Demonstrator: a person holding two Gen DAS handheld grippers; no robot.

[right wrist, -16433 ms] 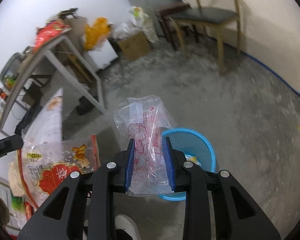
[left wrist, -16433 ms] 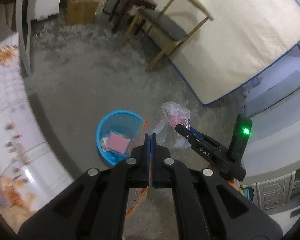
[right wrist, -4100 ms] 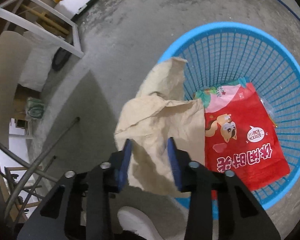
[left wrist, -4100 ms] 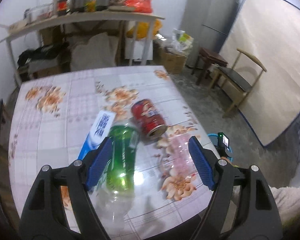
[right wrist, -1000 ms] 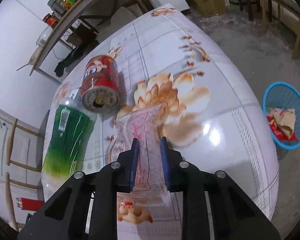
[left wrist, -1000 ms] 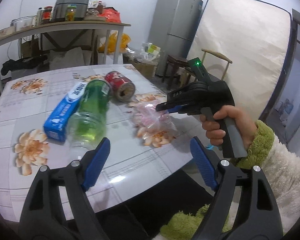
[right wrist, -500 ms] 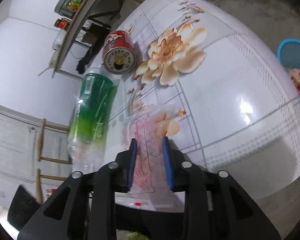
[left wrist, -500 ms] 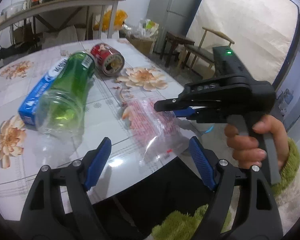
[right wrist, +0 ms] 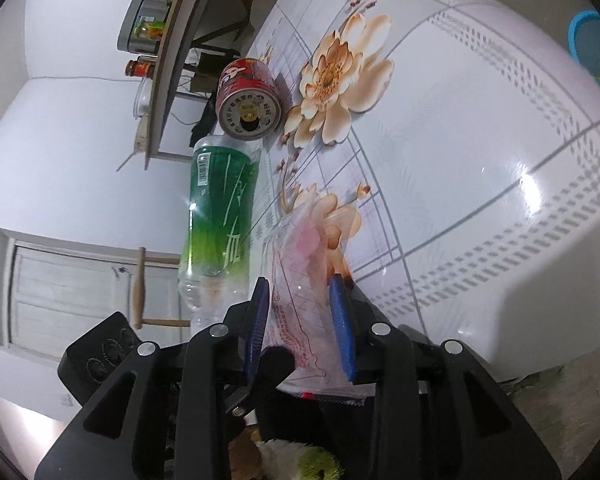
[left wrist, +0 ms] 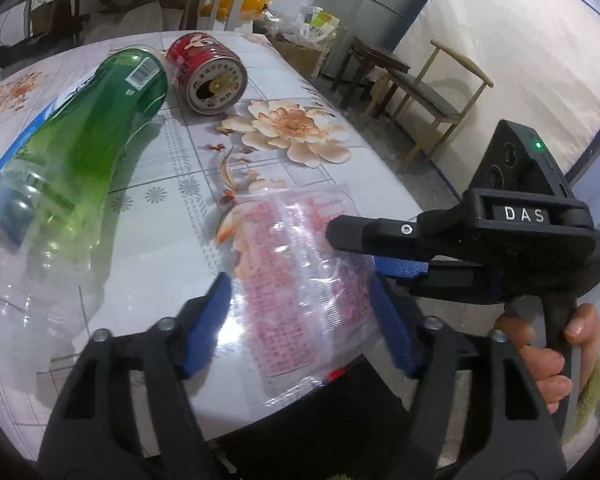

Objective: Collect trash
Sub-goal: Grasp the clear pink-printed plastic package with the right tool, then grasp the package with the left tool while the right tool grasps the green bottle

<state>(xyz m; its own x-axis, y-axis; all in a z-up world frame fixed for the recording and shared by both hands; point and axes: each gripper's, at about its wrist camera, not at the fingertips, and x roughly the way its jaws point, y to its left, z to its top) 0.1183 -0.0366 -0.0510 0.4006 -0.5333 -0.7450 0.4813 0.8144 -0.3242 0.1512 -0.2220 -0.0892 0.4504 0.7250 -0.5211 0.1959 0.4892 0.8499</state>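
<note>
From the left wrist, the left gripper (left wrist: 300, 320) was closing around the clear plastic bag (left wrist: 300, 280) at the table (left wrist: 160, 240) edge.

From the right wrist, the right gripper (right wrist: 300, 320) was opening, and its pads seemed loose on the bag (right wrist: 300, 280). Pinch it tight before lifting.

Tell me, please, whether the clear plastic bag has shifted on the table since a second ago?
Yes. The clear plastic bag has slid toward the near table edge, away from the red can, and now overhangs it.
</note>
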